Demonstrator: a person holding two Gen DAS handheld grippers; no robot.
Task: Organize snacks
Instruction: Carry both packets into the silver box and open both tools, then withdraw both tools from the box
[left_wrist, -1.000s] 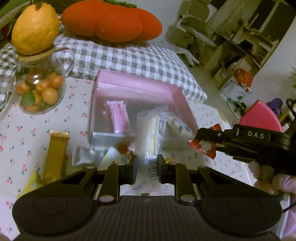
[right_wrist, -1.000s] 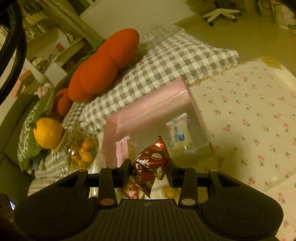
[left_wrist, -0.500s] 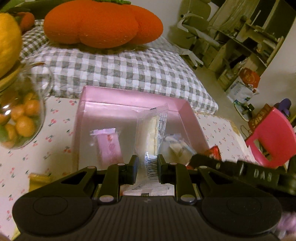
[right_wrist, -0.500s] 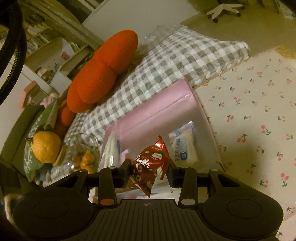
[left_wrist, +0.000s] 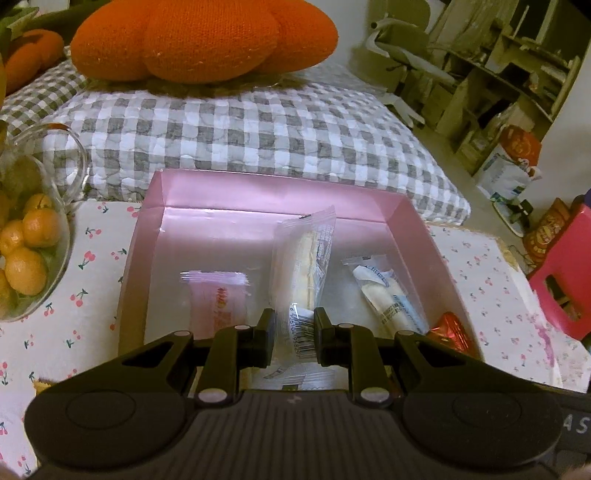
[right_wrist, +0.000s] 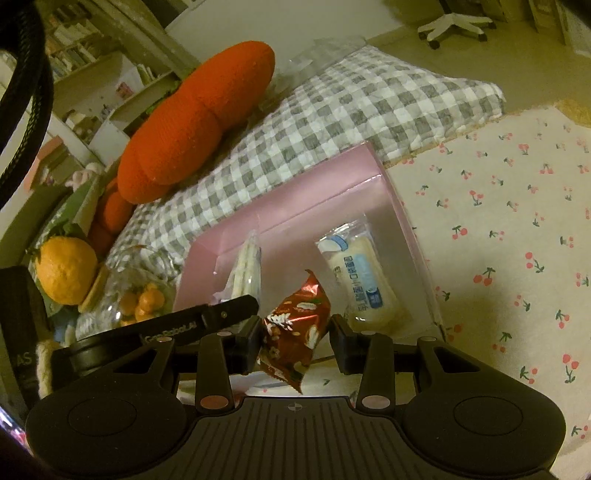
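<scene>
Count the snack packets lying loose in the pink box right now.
2 in the pink box: pink packet left, white packet right. Clear packet and red packet remain gripped. Near wall is hidden.

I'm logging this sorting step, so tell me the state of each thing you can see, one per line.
Left gripper: shut on the clear-wrapped snack.
Clear-wrapped snack: upright, held over the pink box.
Right gripper: shut on the red foil snack.
Red foil snack: held at the box's near edge.
Pink box: open.
Pink packet: lying in the box.
White packet: lying in the box.
</scene>
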